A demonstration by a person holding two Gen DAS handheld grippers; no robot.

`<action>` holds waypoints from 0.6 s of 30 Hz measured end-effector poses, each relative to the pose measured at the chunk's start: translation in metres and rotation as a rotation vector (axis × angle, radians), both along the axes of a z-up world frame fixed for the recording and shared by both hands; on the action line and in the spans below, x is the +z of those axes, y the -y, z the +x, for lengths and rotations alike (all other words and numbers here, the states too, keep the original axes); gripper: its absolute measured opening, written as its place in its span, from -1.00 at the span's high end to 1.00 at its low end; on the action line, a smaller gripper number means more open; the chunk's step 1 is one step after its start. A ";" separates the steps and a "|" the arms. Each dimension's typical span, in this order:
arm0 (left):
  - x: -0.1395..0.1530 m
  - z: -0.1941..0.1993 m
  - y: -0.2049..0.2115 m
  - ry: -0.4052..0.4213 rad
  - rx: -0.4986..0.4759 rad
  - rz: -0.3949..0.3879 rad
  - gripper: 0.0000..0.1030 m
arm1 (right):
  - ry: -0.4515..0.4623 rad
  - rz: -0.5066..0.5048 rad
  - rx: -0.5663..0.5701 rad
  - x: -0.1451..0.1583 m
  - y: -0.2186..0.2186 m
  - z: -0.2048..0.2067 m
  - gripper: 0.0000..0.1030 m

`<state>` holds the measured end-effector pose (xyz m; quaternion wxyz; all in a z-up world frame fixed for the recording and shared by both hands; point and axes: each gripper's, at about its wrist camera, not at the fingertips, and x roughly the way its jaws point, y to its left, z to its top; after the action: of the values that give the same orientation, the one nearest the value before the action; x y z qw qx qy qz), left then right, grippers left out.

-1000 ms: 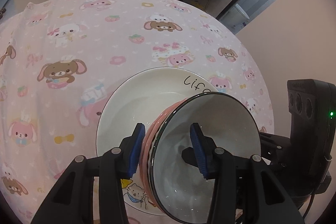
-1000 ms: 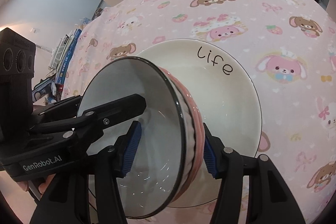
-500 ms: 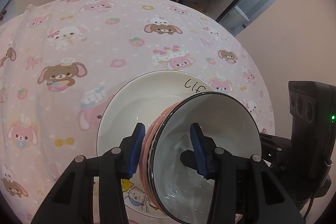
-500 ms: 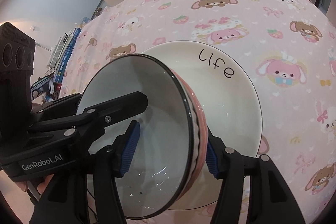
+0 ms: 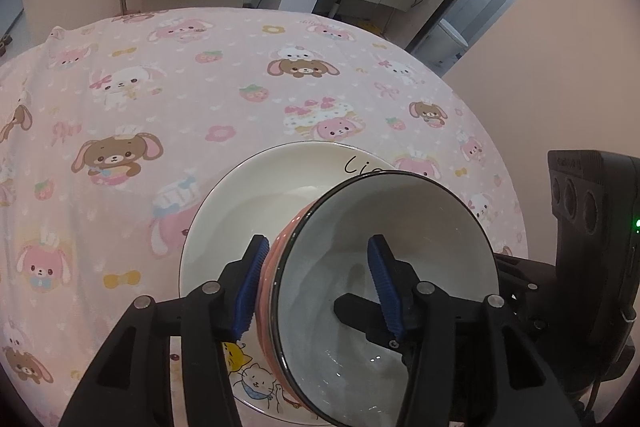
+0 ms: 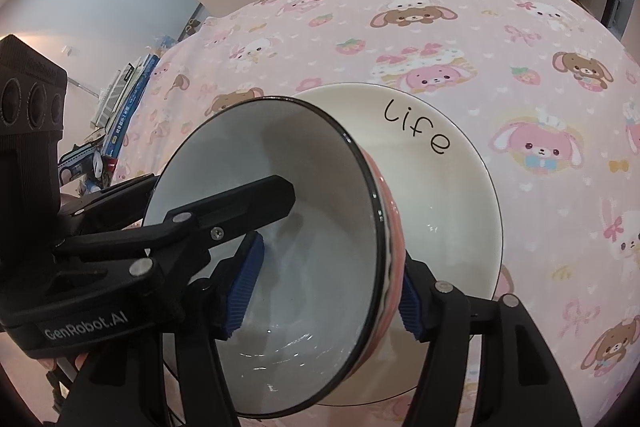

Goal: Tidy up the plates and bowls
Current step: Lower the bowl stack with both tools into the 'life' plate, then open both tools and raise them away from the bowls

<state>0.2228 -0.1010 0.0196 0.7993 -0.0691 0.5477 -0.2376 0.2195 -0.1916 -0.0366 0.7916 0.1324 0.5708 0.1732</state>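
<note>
On the cream plate (image 6: 460, 211) in front of you, the word "life" stood in black handwritten letters along the far rim, fully legible in your right wrist view; in the left wrist view only its first strokes showed above the bowl (image 5: 384, 267). Your left gripper's (image 6: 92, 323) black body carried "GenRobot.AI" in pale lettering. The spines of the books (image 6: 124, 107) beyond the table were too small to read.

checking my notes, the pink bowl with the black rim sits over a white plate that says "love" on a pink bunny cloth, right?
Not quite: the word on the white plate is "life", not "love"; the right wrist view shows it whole. The rest stands: the pink bowl with the black rim is over that plate, on the pink bunny cloth.
</note>
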 end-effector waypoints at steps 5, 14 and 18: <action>0.000 -0.004 0.003 0.025 -0.003 -0.032 -0.31 | 0.028 -0.015 0.009 0.002 -0.001 -0.003 -0.18; 0.016 -0.006 -0.003 0.126 0.031 -0.066 -0.37 | 0.148 -0.034 -0.020 0.022 0.007 -0.007 -0.33; 0.039 -0.021 -0.001 0.319 0.036 0.000 -0.43 | 0.180 -0.024 -0.038 0.027 0.012 -0.010 -0.38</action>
<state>0.2023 -0.1005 0.0586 0.8803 -0.0402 0.4124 -0.2310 0.2096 -0.2034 -0.0101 0.8445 0.1177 0.4965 0.1624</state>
